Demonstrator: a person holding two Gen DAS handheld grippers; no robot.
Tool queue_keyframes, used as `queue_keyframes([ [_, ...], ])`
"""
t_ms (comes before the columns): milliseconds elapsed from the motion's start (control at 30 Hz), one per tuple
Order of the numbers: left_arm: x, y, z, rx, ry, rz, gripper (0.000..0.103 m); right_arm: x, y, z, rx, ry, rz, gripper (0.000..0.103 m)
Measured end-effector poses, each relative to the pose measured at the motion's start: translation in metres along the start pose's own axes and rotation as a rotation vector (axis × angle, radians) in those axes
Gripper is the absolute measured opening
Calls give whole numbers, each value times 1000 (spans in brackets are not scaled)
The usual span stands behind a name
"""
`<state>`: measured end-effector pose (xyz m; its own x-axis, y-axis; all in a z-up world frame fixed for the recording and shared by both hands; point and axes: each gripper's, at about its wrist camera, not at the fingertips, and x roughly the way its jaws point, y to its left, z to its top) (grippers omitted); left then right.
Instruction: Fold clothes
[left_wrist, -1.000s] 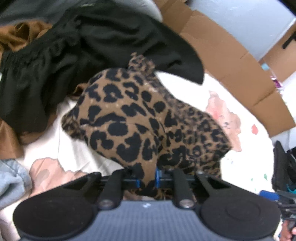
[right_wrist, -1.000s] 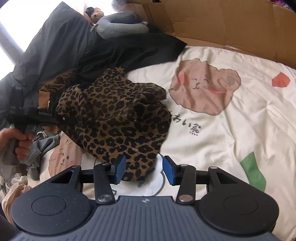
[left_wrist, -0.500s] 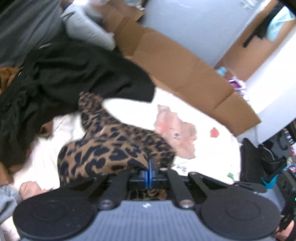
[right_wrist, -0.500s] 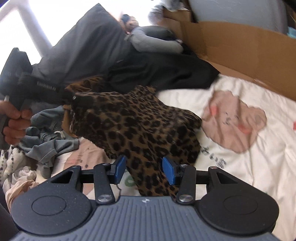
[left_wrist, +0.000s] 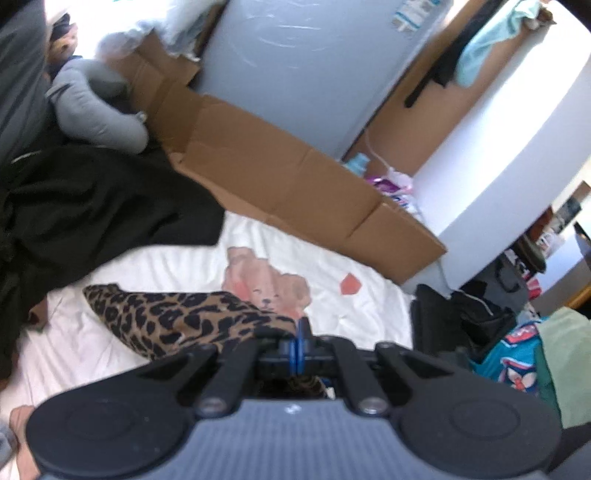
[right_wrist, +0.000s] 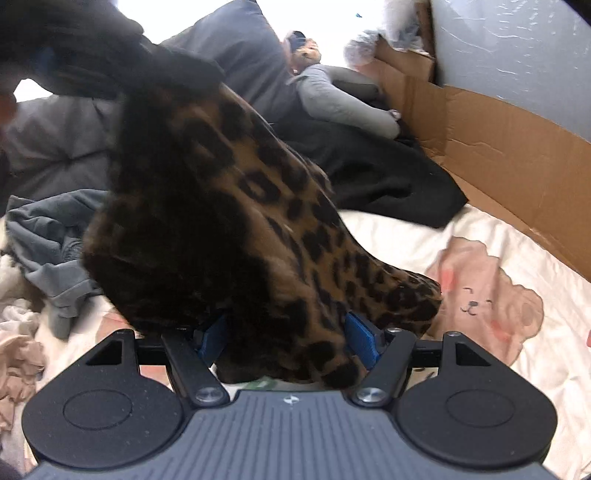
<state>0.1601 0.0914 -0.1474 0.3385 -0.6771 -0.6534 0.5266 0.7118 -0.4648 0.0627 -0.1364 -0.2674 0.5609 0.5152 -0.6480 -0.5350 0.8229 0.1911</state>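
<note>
A leopard-print garment (left_wrist: 177, 321) trails from my left gripper (left_wrist: 300, 332), which is shut on one edge of it and holds it up off the white bed sheet (left_wrist: 147, 266). In the right wrist view the same leopard-print garment (right_wrist: 258, 221) hangs down from the dark left gripper (right_wrist: 92, 59) at top left. Its lower end drops between the blue pads (right_wrist: 364, 338) of my right gripper (right_wrist: 288, 338), whose jaws are opening and stand wide around the cloth. Whether the pads press on it I cannot tell; they look loose.
A black garment (left_wrist: 92, 206) lies at the left of the bed, a grey neck pillow (left_wrist: 96, 107) behind it. Flattened cardboard (left_wrist: 277, 177) lines the far edge. Grey clothes (right_wrist: 48, 240) are heaped at left. Bags (left_wrist: 480, 314) sit beyond the bed's right side.
My left gripper closed fully on the leopard garment and rose, pulling it up off the bed. The right gripper came in under the hanging cloth and its jaws widened.
</note>
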Motion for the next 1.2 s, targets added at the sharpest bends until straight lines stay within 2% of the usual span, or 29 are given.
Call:
queue_keyframes([
  [33,-3,-4,1,7,-1,-8,1,-1,-5,-1,8,-5,11,66],
  [100,-7,-9,3,20,-1,-25,1,-6,-12,-1,32,-21,56,29],
  [167,-11,-15,5,45,-1,-38,1,-14,-17,1,49,-25,92,15],
  [200,-13,-16,5,51,-2,-45,1,-20,-18,2,53,-26,109,12],
  [333,-16,-18,9,84,-3,-65,1,-47,-21,2,95,-14,160,10],
  [433,-16,-11,12,63,18,-87,1,-70,-19,2,101,1,192,9],
  [533,-19,-19,15,102,51,-116,2,-92,-19,1,126,11,237,9],
  [633,-21,-32,17,142,78,-134,2,-111,-18,3,145,26,239,9],
  [833,-19,-44,18,146,133,-166,2,-146,-18,2,179,29,229,6],
  [933,-15,-51,17,165,181,-185,2,-158,-23,-6,233,38,262,5],
  [1033,0,-57,12,205,227,-193,2,-163,-31,-21,303,45,284,5],
  [1200,59,-46,4,208,296,-161,2,-156,-51,-53,426,33,259,2],
])
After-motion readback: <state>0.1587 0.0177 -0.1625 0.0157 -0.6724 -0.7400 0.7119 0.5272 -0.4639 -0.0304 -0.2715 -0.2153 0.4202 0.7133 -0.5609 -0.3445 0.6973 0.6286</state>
